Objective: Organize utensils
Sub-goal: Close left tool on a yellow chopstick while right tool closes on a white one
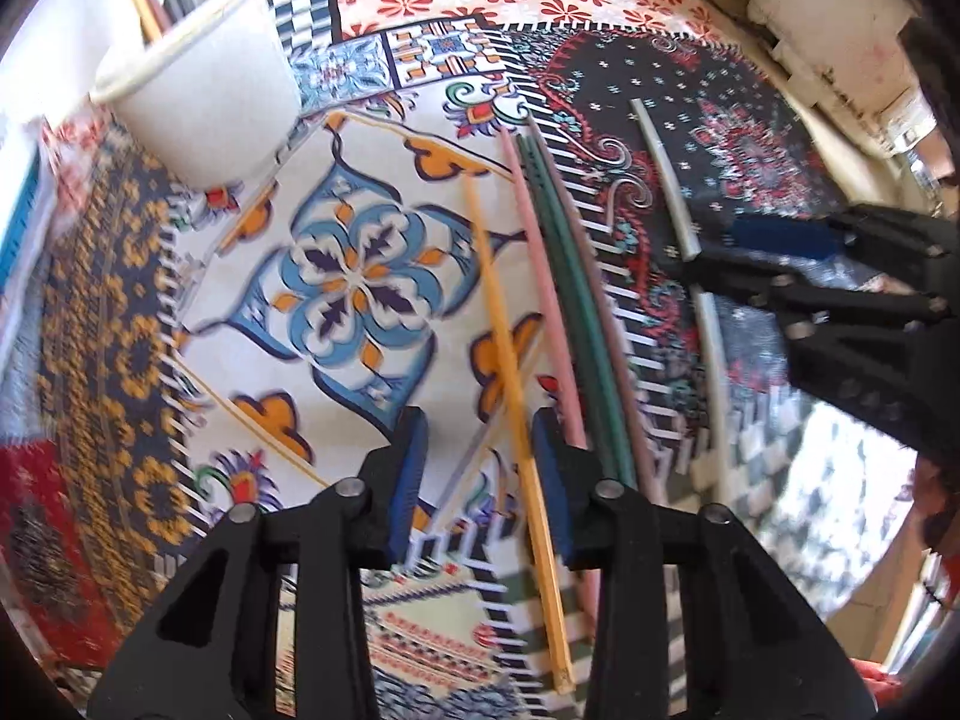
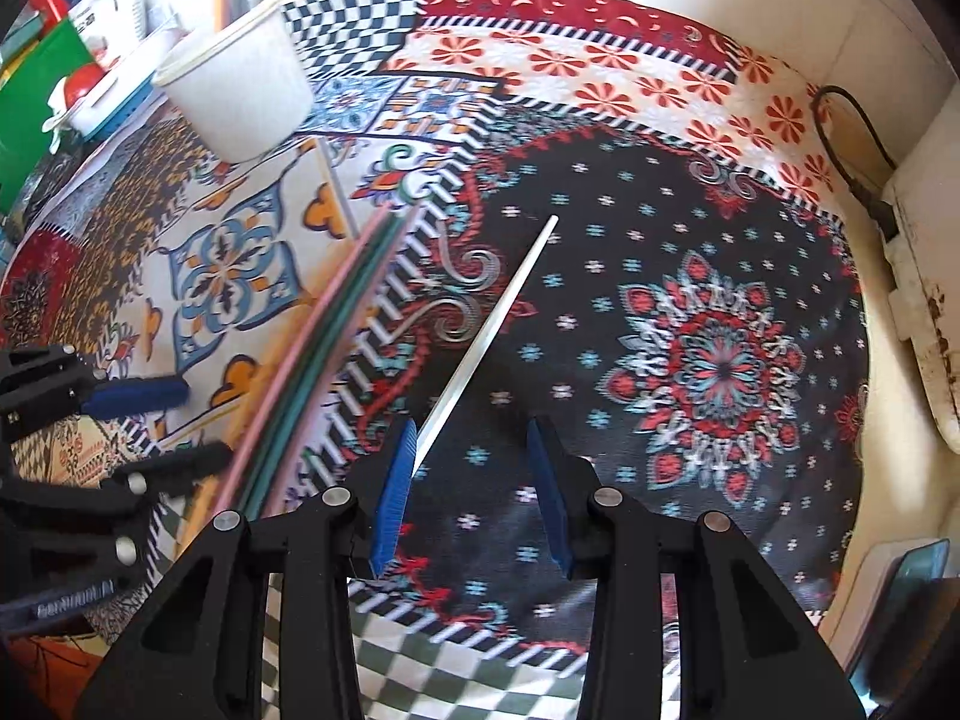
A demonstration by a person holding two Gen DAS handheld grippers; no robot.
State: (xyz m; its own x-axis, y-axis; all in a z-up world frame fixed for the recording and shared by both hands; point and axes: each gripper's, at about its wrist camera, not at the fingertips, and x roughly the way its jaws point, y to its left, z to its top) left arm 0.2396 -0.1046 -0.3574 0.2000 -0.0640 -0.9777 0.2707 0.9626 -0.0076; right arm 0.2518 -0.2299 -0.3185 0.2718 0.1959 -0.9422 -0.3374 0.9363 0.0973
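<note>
Only leftward, yellow chopstick (image 1: 517, 384).

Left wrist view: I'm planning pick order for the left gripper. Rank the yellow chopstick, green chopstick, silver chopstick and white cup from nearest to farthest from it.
1. Yellow chopstick: between the left gripper's fingers.
2. Green chopstick: just right of the right finger.
3. Silver chopstick: farther right, under the right gripper.
4. White cup: far upper left.

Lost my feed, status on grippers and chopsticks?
Left gripper open around yellow chopstick. Right gripper open beside grey chopstick. White cup unobstructed.
</note>
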